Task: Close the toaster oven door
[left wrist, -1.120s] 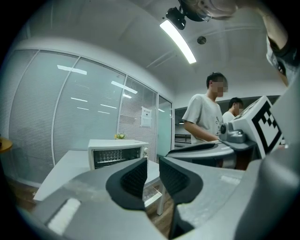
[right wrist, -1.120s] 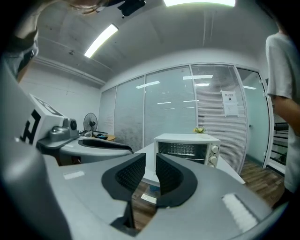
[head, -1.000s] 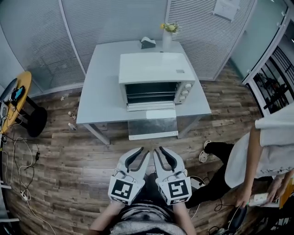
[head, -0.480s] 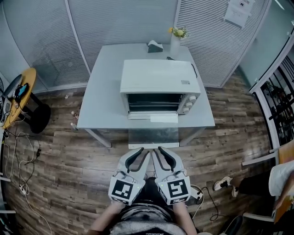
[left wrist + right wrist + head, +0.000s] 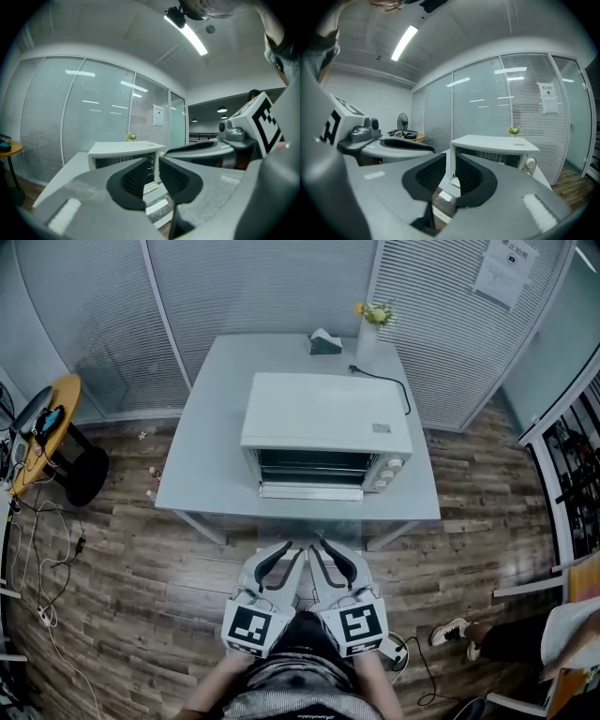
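A white toaster oven (image 5: 323,423) stands on the grey table (image 5: 211,442). Its glass door (image 5: 311,491) hangs open toward me, past the table's front edge. Both grippers are held side by side close to my body, short of the table, pointing at the oven. My left gripper (image 5: 284,555) is open with nothing between its pads. The jaws of my right gripper (image 5: 330,552) are closing, with nothing between them. In the left gripper view the oven (image 5: 123,151) shows beyond the left gripper (image 5: 156,165); in the right gripper view the oven (image 5: 499,146) stands past the right gripper (image 5: 451,176).
A vase of yellow flowers (image 5: 370,326) and a tissue box (image 5: 325,341) sit at the table's far edge, with the oven's cord (image 5: 384,381) beside them. A round wooden side table (image 5: 42,432) and floor cables (image 5: 42,559) are at the left. A person (image 5: 562,638) is at the lower right.
The head view has shifted, so the table and oven now sit more centred. The person at the right has moved off toward the lower right corner. Both grippers keep their place.
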Action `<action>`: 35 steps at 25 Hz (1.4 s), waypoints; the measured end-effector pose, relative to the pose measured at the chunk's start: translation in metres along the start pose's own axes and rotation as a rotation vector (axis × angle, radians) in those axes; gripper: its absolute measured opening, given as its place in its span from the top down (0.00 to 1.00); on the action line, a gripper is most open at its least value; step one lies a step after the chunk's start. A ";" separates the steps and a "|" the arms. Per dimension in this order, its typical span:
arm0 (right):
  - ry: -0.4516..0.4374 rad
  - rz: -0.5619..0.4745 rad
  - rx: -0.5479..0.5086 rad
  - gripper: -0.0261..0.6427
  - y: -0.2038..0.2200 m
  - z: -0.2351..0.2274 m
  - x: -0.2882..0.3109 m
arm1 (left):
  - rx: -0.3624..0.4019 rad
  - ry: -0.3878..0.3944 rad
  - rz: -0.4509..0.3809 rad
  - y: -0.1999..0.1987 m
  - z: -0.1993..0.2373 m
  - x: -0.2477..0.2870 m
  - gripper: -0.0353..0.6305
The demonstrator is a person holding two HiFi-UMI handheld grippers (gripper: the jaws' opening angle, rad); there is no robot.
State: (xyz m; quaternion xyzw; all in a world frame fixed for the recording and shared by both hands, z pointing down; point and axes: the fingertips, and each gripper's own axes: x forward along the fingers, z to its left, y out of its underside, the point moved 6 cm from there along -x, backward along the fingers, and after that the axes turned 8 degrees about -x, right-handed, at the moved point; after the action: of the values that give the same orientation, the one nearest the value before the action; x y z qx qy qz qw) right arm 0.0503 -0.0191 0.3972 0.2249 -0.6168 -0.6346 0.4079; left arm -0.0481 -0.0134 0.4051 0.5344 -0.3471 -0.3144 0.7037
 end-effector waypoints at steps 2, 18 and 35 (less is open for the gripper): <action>-0.013 -0.004 -0.008 0.87 0.000 -0.008 0.003 | 0.023 -0.006 0.006 0.000 0.000 0.007 0.83; -0.039 0.012 0.001 0.87 0.012 -0.042 0.014 | 0.044 -0.035 0.006 -0.002 0.000 0.044 0.83; 0.047 0.154 -0.044 0.87 0.049 -0.038 0.060 | 0.087 0.075 0.159 0.036 0.039 0.074 0.83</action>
State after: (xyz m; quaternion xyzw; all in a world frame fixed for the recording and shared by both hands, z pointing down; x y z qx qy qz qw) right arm 0.0578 -0.0852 0.4522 0.1824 -0.6084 -0.6094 0.4746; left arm -0.0367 -0.0860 0.4582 0.5466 -0.3749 -0.2220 0.7151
